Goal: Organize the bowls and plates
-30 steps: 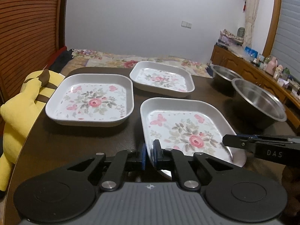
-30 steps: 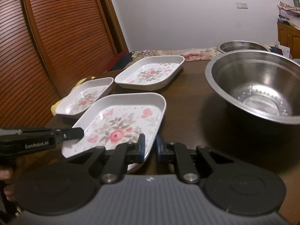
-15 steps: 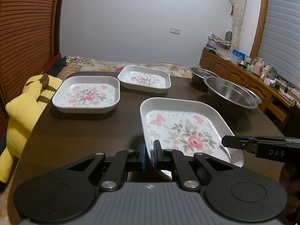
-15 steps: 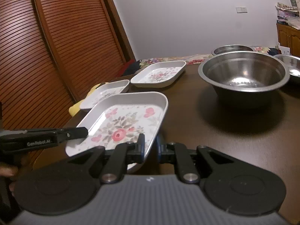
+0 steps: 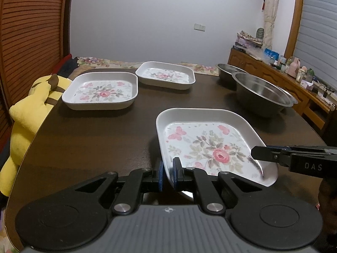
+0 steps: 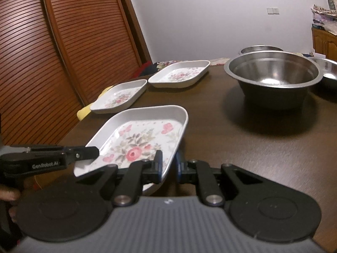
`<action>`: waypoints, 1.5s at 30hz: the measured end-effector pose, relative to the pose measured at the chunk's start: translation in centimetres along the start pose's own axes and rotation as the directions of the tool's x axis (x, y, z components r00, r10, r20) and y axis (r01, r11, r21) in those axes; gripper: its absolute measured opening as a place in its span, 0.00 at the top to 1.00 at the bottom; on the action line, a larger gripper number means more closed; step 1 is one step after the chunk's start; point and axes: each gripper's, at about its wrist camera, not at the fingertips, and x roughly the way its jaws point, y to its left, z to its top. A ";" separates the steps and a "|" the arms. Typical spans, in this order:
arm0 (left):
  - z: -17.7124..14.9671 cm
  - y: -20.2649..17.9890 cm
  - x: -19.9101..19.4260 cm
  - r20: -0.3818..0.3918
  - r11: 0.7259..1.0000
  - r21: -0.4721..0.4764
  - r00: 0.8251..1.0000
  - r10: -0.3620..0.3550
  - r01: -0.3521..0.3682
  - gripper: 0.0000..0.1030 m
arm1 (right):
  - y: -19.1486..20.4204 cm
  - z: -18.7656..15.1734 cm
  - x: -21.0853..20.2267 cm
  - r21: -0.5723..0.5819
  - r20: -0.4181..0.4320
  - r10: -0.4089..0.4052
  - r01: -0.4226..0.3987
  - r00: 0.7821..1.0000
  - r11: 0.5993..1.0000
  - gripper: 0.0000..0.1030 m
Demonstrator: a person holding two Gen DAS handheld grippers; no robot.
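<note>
A white square plate with a rose print [image 5: 206, 141] is held between both grippers above the dark table [image 5: 94, 139]; it also shows in the right wrist view [image 6: 143, 137]. My left gripper [image 5: 167, 174] is shut on its left rim. My right gripper [image 6: 168, 165] is shut on its right rim, and its finger shows in the left wrist view [image 5: 273, 155]. Two more floral plates [image 5: 101, 90] [image 5: 166, 77] rest at the far left of the table. Steel bowls [image 6: 271, 73] [image 5: 228, 68] stand on the right side.
A yellow plush toy [image 5: 27, 109] lies off the table's left edge. A slatted wooden door [image 6: 63, 42] stands on the left. A cluttered wooden sideboard [image 5: 294, 80] runs along the right wall. A third steel bowl [image 6: 328, 71] shows at the right edge.
Both grippers have drawn back toward the near table edge with the plate between them. The other plates and the bowls now look farther away.
</note>
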 end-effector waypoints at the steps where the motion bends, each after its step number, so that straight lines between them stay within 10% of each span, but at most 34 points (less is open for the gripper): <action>1: -0.1 0.0 0.1 -0.002 1.000 -0.002 1.000 0.001 -0.001 0.91 | 0.0 -0.1 0.0 0.001 -0.002 0.000 0.000 1.000 1.000 0.85; 45: 6.6 4.4 -1.4 0.108 0.996 0.036 0.991 0.079 -0.084 0.82 | 3.0 6.2 -0.4 -0.101 0.097 0.069 -0.059 0.993 0.993 0.85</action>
